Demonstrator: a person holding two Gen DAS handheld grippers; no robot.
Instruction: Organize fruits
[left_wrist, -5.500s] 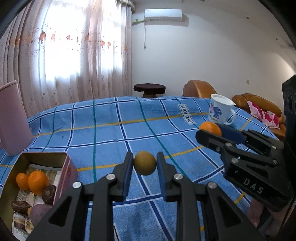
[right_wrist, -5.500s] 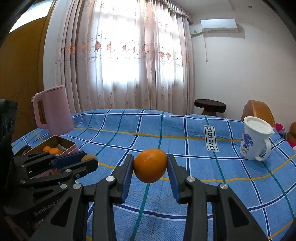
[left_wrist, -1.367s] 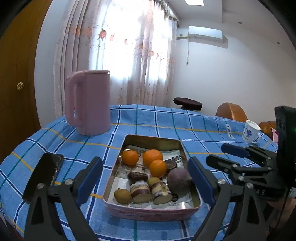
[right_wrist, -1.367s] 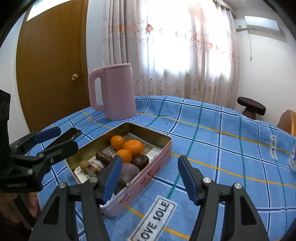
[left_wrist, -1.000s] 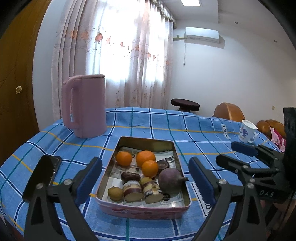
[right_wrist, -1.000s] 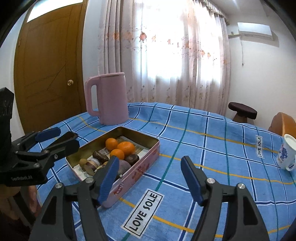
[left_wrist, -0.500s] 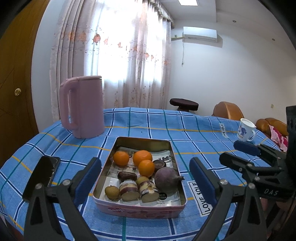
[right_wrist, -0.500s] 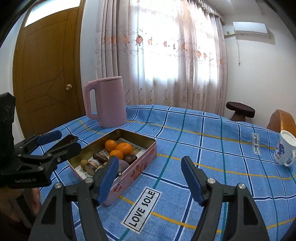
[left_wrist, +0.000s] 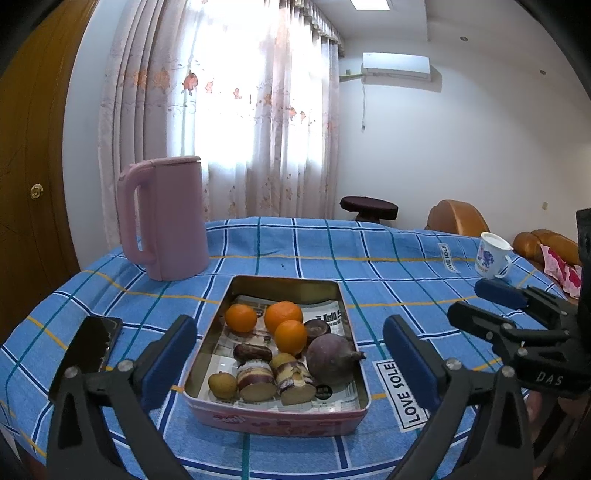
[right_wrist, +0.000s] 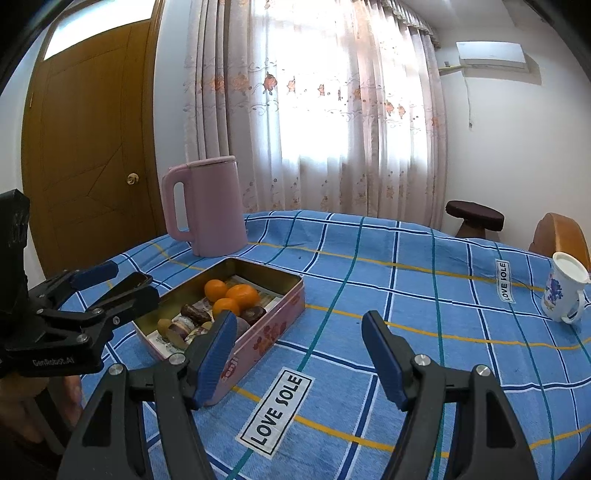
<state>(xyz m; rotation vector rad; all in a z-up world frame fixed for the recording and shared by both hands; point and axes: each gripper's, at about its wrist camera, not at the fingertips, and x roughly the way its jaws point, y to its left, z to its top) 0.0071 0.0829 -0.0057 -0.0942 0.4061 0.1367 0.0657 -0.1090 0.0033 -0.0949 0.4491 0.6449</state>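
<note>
A pink metal tin (left_wrist: 275, 419) (right_wrist: 273, 325) sits on the blue checked tablecloth. It holds three oranges (left_wrist: 283, 316) (right_wrist: 242, 295), a small yellow-brown fruit (left_wrist: 222, 385), a round purple fruit (left_wrist: 330, 359) and several brown pieces. My left gripper (left_wrist: 290, 360) is open and empty, held in front of the tin with its jaws wide apart. My right gripper (right_wrist: 299, 352) is open and empty, to the right of the tin above the cloth. Each gripper also shows in the other's view (right_wrist: 92, 295) (left_wrist: 517, 306).
A pink kettle (left_wrist: 164, 218) (right_wrist: 207, 206) stands behind the tin at the left. A black phone (left_wrist: 90, 349) lies at the table's left edge. A white mug (left_wrist: 493, 255) (right_wrist: 565, 291) stands at the far right. A stool and sofa lie beyond the table.
Both grippers held fruit 5.5 s ago, a yellow-brown one on the left and an orange on the right; both are now empty and open. Over the last second both pulled back slightly from the tin.
</note>
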